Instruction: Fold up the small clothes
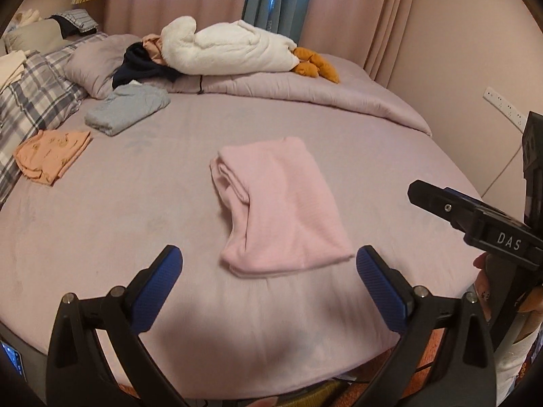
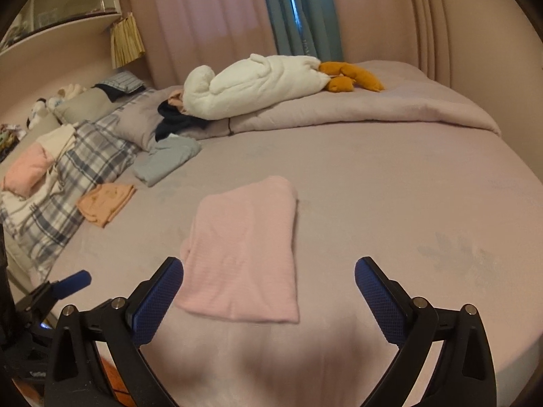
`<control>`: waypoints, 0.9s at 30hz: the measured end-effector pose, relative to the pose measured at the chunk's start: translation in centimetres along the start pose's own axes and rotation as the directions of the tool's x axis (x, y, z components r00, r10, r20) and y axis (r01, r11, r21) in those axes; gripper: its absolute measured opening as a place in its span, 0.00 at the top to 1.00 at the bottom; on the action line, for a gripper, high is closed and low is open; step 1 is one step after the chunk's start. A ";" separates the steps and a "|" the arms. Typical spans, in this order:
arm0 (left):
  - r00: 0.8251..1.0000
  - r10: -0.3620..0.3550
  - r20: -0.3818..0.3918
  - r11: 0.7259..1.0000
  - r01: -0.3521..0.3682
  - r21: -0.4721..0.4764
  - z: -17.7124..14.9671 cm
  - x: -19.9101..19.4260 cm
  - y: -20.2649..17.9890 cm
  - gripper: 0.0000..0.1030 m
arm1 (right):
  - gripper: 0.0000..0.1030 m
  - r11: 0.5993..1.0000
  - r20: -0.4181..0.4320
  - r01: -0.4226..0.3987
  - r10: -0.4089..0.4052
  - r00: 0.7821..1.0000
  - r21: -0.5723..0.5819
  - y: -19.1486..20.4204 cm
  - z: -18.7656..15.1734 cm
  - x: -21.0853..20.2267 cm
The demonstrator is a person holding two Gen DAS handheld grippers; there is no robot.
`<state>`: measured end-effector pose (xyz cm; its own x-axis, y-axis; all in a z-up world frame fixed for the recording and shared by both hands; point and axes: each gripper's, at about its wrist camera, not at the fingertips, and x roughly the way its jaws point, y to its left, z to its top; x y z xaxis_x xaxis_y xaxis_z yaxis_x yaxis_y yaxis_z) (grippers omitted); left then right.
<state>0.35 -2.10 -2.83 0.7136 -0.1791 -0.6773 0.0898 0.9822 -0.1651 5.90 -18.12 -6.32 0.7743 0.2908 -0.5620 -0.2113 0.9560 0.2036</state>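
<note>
At about nine o'clock in the left wrist view a folded peach garment (image 1: pixel 52 154) lies on the mauve bed sheet (image 1: pixel 142 210) against a plaid pillow (image 1: pixel 30 108), with a folded grey-blue garment (image 1: pixel 127 108) at ten o'clock just beyond it. At the centre the folded pink garment (image 1: pixel 281 203) lies flat on the sheet, its open hem toward the camera and a rolled edge along its left side. The left gripper (image 1: pixel 269 264) hovers at six o'clock with its blue-padded fingers spread wide apart and holding nothing; the garment's near hem sits between the two fingertips, though contact cannot be judged. Behind, at twelve o'clock, a white duvet bundle (image 1: pixel 230 51) rests on a mauve comforter (image 1: pixel 305 88), mustard fabric (image 1: pixel 315 64) poking out at its right end. At three o'clock the right gripper (image 1: pixel 441 203) reaches in from the side. In its own view the right gripper (image 2: pixel 269 271) is likewise wide apart and empty, the pink garment (image 2: pixel 244 251) lying ahead, toward its left finger.
</note>
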 end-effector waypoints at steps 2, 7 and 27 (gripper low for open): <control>1.000 0.004 -0.004 1.000 -0.004 -0.009 -0.3 -0.1 0.2 0.01 | 0.02 1.000 -0.007 -0.007 0.007 1.000 -0.005 0.3 -0.3 0.1; 0.999 0.030 -0.015 1.000 -0.030 0.002 -0.8 -0.3 0.4 0.00 | 0.02 1.000 -0.017 0.000 0.000 1.000 -0.022 0.9 -1.3 0.4; 0.998 0.028 -0.047 0.998 -0.031 -0.050 -1.5 0.0 1.9 0.00 | 0.02 0.999 -0.070 0.048 -0.048 0.996 0.000 1.3 -2.9 0.8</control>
<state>-0.58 -0.30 -4.24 0.6822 -0.1535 -0.7149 0.0327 0.9831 -0.1799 4.54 -16.58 -8.80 0.7397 0.2468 -0.6261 -0.1736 0.9688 0.1767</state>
